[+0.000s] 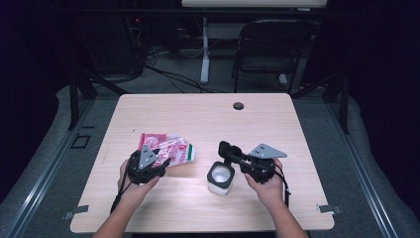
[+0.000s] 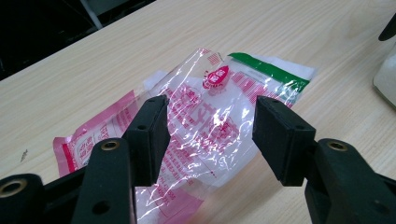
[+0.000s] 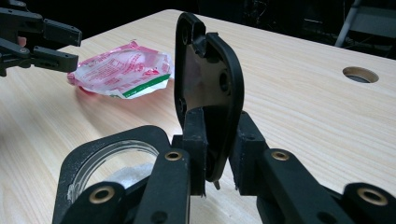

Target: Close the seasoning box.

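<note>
Near the table's (image 1: 297,148) front edge stands a white jar (image 1: 220,179), stiff and likely light; the right gripper (image 3: 217,154) pinches its flipped-up black lid (image 3: 208,88). The left gripper (image 2: 210,135) gapes over crinkly, slippery plastic bags (image 2: 210,116), best nipped at an edge.

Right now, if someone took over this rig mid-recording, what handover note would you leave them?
Left gripper: open, jaws standing over the clear pink-printed packets, not pinching them.
Right gripper: shut on the black flip lid of the white container, holding it upright and open.
Things: the container stands near the front middle of the table; the packets lie flat to its left, apart from it.
Done: lid is lifted, the container's mouth is open; something white seems to lie inside.
Left: the packets are still on the table and ungripped. Likely next is closing the left jaws on a packet and bringing it to the open container.
</note>
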